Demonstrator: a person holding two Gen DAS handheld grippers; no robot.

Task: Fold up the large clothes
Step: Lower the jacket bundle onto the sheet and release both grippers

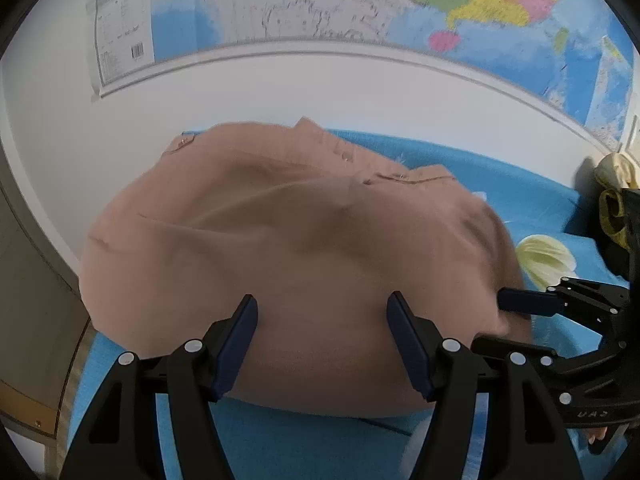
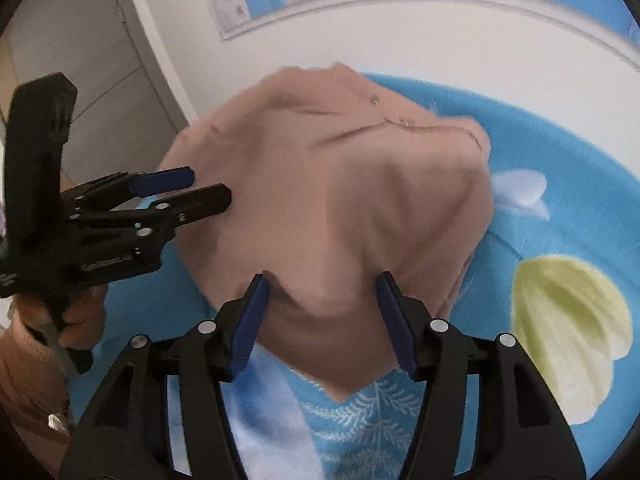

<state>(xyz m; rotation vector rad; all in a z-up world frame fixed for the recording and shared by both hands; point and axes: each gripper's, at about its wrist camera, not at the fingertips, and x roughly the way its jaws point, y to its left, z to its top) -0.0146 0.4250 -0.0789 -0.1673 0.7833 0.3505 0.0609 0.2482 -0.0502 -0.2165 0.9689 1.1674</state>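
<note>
Garment: pink-tan shirt [image 1: 296,248] lies folded on the blue flowered bed cover [image 2: 560,184], below a wall map [image 1: 360,4].
Left hand-held gripper [image 1: 322,344]: jaws apart above the shirt's near edge, gripping nothing.
Right hand-held gripper [image 2: 320,320]: jaws apart, cloth between them, unpinched.

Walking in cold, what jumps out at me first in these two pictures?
A big dusty-pink garment lies folded in a mound on a bright blue blanket with pale flower prints. Two black grippers with blue pads hover at its near edge, the left gripper and the right gripper, both open. Behind, a colourful wall map fills the wall.
</note>
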